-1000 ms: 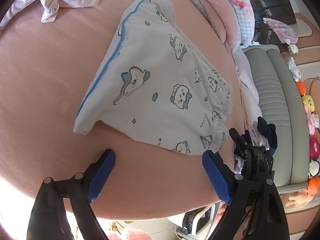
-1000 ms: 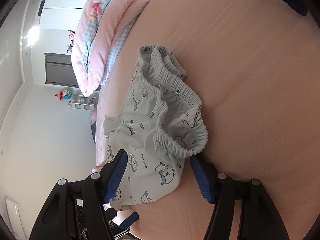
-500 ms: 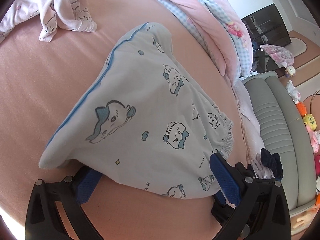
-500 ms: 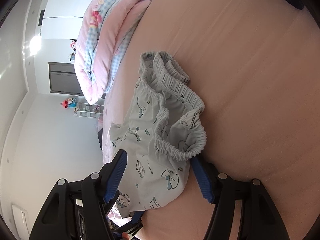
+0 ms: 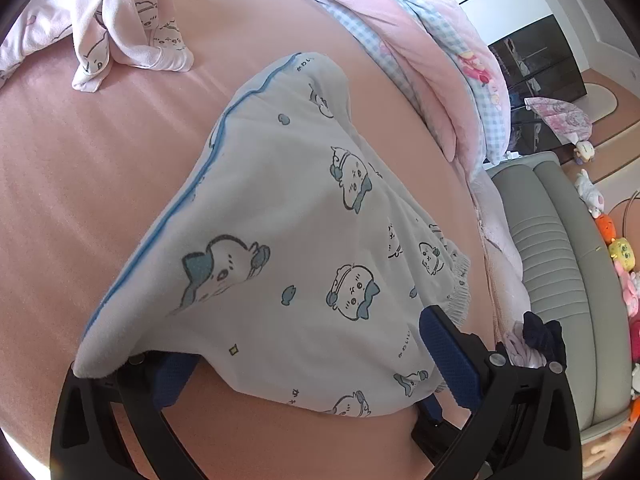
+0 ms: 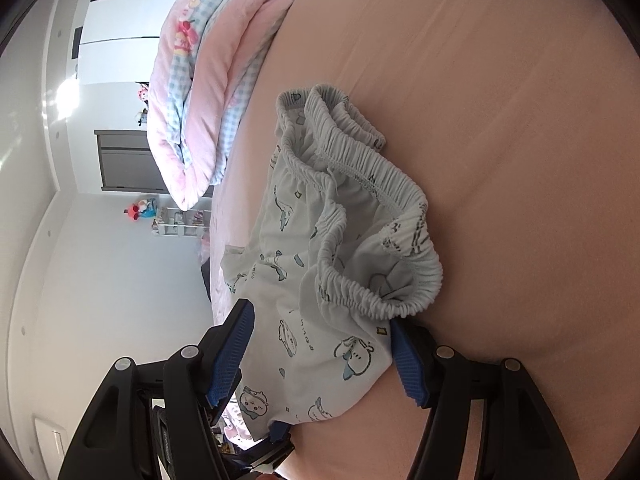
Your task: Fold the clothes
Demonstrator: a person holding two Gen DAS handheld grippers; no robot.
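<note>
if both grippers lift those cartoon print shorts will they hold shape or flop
Probably flop: the shorts already drape loosely over the left hand-held gripper. The gathered waistband looks stretchy, so it may sag between grips. They seem thin and light.

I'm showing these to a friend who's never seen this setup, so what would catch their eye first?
Most likely the pale blue cartoon-print shorts, spread mid-bed on the pink sheet, with their hem draped over the open left claw. In the right wrist view, the gathered elastic waistband bunches just ahead of the open right claw. A crumpled pink printed garment lies at the far left of the bed.
</note>
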